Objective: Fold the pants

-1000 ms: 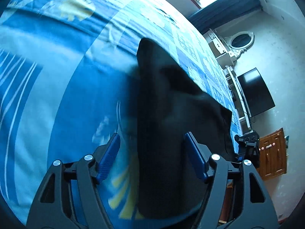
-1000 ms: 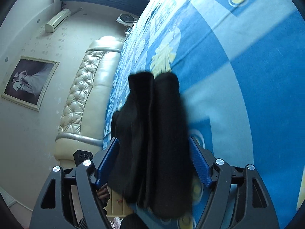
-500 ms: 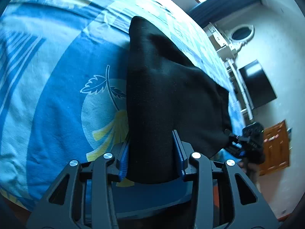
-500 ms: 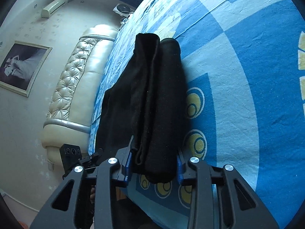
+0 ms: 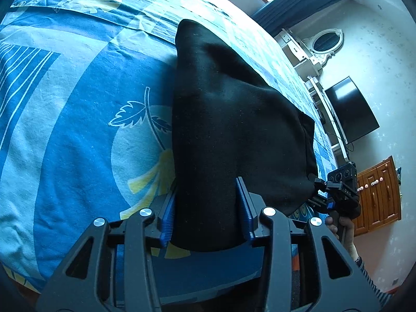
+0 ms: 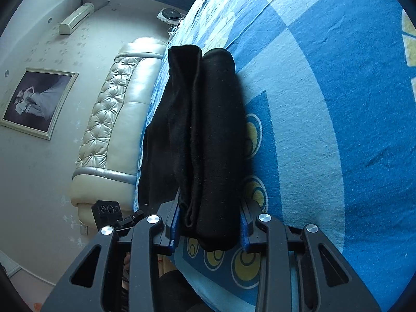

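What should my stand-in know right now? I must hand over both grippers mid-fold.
Left gripper: jaws clamped on one near corner of the black pants.
Right gripper: jaws clamped on the other near corner, several layers thick.
Pants: lying on the blue bedsheet, near its front edge, already folded into a thick bundle.
Done: legs doubled over, both corners gripped.
Left: probably carry the gripped edge over for the final fold, then release and smooth.
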